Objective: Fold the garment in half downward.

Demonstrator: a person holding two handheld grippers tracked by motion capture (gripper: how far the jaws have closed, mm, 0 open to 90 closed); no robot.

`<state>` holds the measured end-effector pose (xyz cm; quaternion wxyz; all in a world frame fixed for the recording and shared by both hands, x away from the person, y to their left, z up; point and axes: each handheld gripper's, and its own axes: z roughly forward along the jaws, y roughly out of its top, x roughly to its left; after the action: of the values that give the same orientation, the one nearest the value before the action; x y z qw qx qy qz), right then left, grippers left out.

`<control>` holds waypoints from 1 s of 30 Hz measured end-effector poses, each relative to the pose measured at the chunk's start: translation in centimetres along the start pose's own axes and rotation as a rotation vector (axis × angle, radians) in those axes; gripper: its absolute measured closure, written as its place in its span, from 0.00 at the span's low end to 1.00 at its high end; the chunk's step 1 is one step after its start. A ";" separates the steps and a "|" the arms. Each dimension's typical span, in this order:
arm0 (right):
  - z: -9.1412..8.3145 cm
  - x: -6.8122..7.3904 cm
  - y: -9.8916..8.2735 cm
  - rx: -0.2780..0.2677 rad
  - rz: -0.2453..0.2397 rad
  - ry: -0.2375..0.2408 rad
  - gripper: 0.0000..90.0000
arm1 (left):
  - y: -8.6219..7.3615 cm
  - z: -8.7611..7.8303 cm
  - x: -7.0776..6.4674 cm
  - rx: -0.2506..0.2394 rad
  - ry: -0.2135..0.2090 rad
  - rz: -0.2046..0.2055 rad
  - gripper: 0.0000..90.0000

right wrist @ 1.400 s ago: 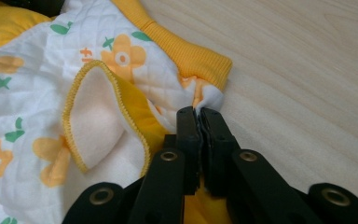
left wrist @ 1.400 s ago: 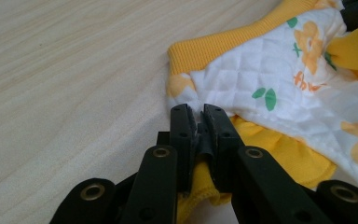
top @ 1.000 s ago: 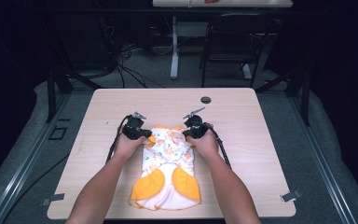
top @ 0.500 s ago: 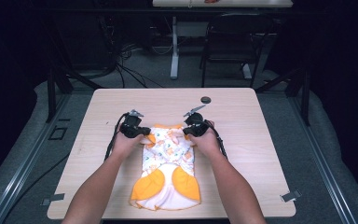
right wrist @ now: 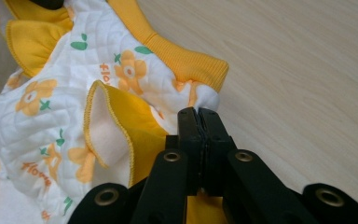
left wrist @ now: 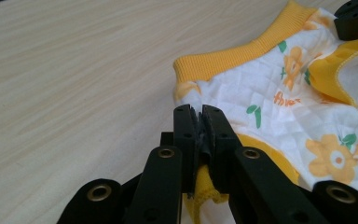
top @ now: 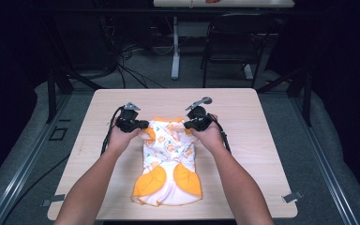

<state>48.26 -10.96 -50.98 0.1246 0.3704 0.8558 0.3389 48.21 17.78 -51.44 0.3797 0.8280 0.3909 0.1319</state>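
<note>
Fingers (left wrist: pixel 200 135) of left gripper (top: pixel 130 123) clamped together on yellow edge of small quilted garment (top: pixel 168 161), fabric pinched between pads. Fingers (right wrist: pixel 199 140) of right gripper (top: pixel 198 120) likewise closed on cloth, at white corner just below ribbed yellow collar band (right wrist: pixel 177 51). Garment stretched between both sets of fingers at its far end, remainder lying flat on pale wood worktop (top: pixel 258 140), trailing back from fingers toward near edge between two forearms. White quilting with orange flowers and green leaves right beside each grip; orange ruffled sleeve opening (right wrist: pixel 107 126) folded up just left of right fingers. Two orange patches (top: pixel 168 180) at near hem, well away from both grips. Bare worktop beyond and outside each pair of fingers.
</note>
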 end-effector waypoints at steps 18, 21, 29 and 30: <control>-3.5 0.6 2.9 -0.055 -0.063 -0.032 0.99 | 3.4 -3.6 -0.1 -0.058 0.040 0.051 0.95; -3.9 0.7 3.4 -0.064 -0.070 -0.037 0.99 | 3.9 -4.0 -0.1 -0.062 0.047 0.057 0.95; -5.0 1.0 4.5 -0.098 -0.095 -0.047 0.99 | 4.6 -4.8 0.0 -0.088 0.066 0.064 0.95; -5.1 1.0 4.6 -0.106 -0.098 -0.050 0.99 | 4.6 -4.8 0.0 -0.097 0.067 0.066 0.95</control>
<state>47.71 -10.42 -44.11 0.1820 0.3293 0.8504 0.3679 48.23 18.46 -44.80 0.4017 0.8161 0.3692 0.1908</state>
